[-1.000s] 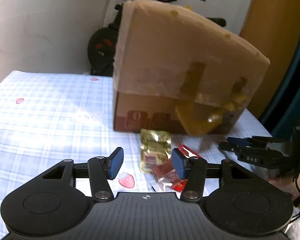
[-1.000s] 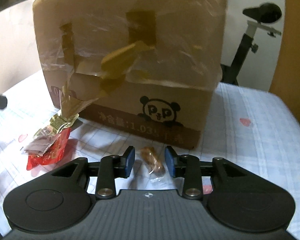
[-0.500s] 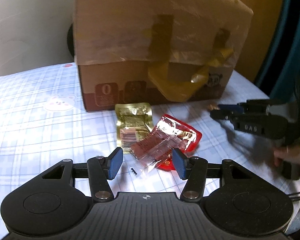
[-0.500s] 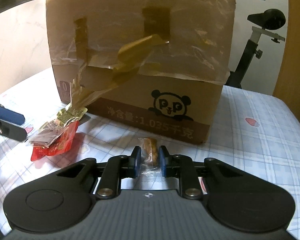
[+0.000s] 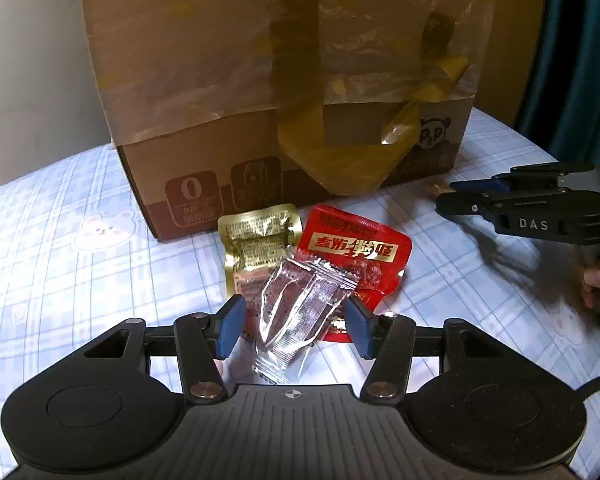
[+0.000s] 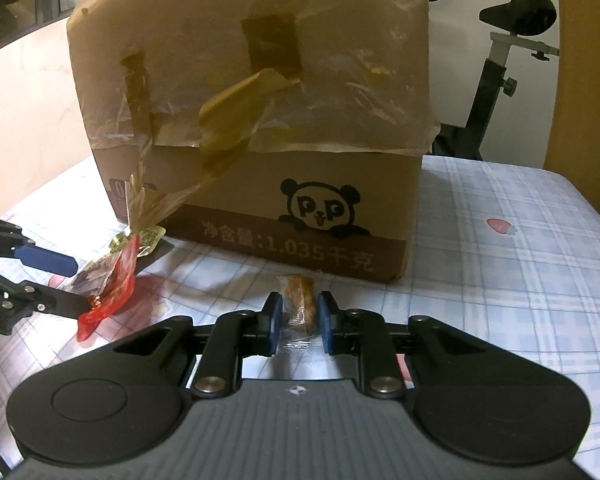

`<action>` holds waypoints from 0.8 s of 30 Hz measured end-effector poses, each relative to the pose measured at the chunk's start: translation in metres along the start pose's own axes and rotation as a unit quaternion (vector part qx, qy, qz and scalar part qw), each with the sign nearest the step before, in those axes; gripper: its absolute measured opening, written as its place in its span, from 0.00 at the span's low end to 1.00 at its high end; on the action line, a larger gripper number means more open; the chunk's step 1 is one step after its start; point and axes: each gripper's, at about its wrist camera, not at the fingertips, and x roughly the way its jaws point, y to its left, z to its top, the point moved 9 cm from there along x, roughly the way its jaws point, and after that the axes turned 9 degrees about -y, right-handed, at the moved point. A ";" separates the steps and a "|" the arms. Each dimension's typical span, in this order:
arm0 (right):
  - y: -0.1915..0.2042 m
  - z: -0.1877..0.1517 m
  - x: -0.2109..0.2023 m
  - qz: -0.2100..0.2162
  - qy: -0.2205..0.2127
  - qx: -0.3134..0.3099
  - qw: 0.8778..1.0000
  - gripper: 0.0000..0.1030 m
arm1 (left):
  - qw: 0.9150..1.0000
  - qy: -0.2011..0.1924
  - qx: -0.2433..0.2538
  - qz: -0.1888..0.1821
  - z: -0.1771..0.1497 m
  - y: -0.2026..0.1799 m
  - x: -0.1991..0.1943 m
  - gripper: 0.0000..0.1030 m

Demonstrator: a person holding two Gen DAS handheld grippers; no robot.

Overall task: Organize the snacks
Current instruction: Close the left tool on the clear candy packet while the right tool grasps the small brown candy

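Snacks lie on a blue-checked tablecloth [image 5: 60, 264] in front of a large cardboard box [image 5: 260, 80] wrapped in loose plastic film and yellow tape; a panda is printed on one face. Just before the box's corner sits a small heap of three packets: a gold foil pouch [image 5: 256, 240] nearest the box, a red pouch [image 5: 356, 252] touching it on the right, and a clear silvery wrapper [image 5: 300, 312] lying across both. The wrapper's long axis runs diagonally, from upper right down toward the lower left of the left wrist view, and its lower half sits between the pads of the left gripper [image 5: 294, 326]. Those jaws stand open, one pad either side of the wrapper and neither pressing it, so this hand is the nearer one to the heap. Well off to the right, along the box's panda side, a small brown wrapped snack [image 6: 298, 300] rests on the cloth, its long axis pointing away toward the box. The right gripper [image 6: 299, 328] has just been closing and now clamps this snack between its pads. Judging from this, the left jaws need only close across the wrapper's narrow width.
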 end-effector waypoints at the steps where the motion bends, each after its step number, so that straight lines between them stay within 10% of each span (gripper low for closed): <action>1: 0.000 0.000 0.000 0.001 0.000 0.001 1.000 0.21 | 1.000 0.000 0.002 0.001 0.001 -0.001 0.002 0.56; 24: -0.004 0.001 0.000 0.008 0.000 0.020 1.000 0.21 | 0.997 -0.003 -0.056 0.046 -0.017 0.016 -0.016 0.55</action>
